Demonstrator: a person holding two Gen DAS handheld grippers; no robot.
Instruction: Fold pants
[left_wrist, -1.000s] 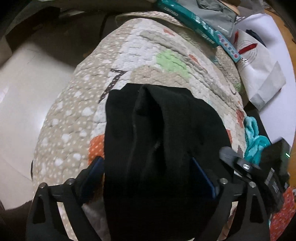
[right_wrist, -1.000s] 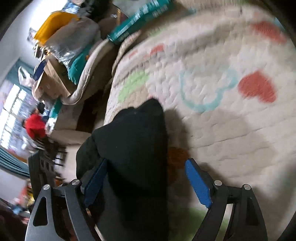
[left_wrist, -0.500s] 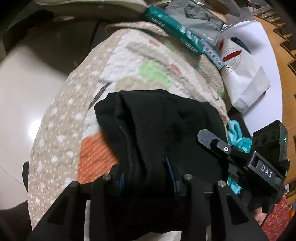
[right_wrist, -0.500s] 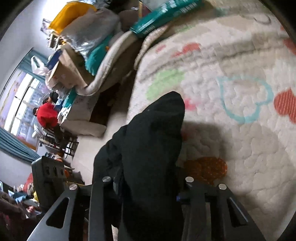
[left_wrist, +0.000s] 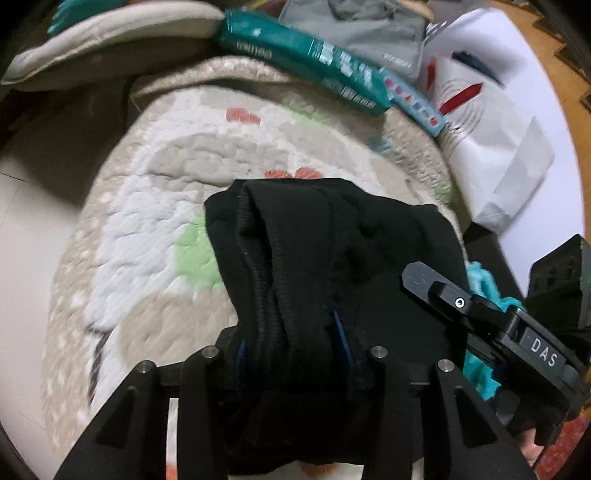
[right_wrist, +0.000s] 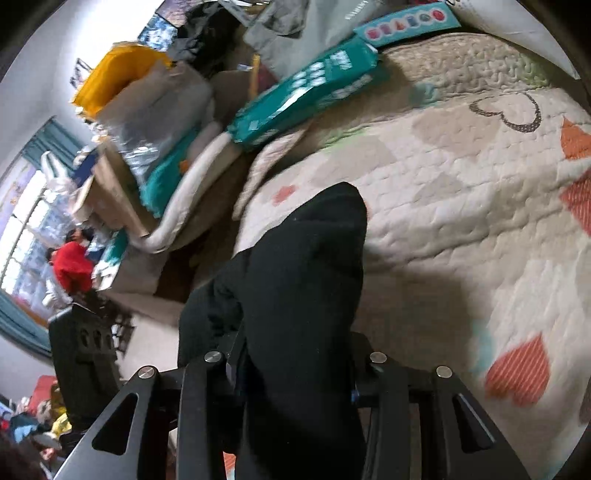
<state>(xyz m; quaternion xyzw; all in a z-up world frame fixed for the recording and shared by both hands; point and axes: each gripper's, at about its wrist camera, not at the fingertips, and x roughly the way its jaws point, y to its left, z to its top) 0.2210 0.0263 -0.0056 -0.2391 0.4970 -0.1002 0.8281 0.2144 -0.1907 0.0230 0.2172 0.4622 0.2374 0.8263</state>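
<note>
Landmark: the quilted mat (left_wrist: 155, 236), pale with coloured hearts, was the reference for all places below.
Pants: the black pants (left_wrist: 332, 258) were bunched above the near part of the mat, lifted at both held ends, with the far fold resting on or just over the mat; which one I could not tell.
Left gripper: the left gripper (left_wrist: 291, 339) pinched a thick, ribbed bundle of the pants between its blue pads; its jaws were opening slightly, yet the cloth between them was pressed.
Right gripper: the right gripper (right_wrist: 295, 369) was closed on another bunch of the same pants (right_wrist: 306, 280), near the mat's left edge in that view.
Risk one: in my judgement the left hold could slip, because the jaws were easing while the bundle was thick and soft.
Risk two: the layers could shift and fold unevenly, because each claw seemed to hold several layers at once.
Risk three: the cloth could drag toward the teal package (left_wrist: 306, 59) at the far edge of the mat and catch there.
Hidden: the waistband and leg ends were not distinguishable; the black cloth showed few details.
Cut off: the lower part of the pants ran out of both views under the claws.
Unclear: both views were blurred.
</note>
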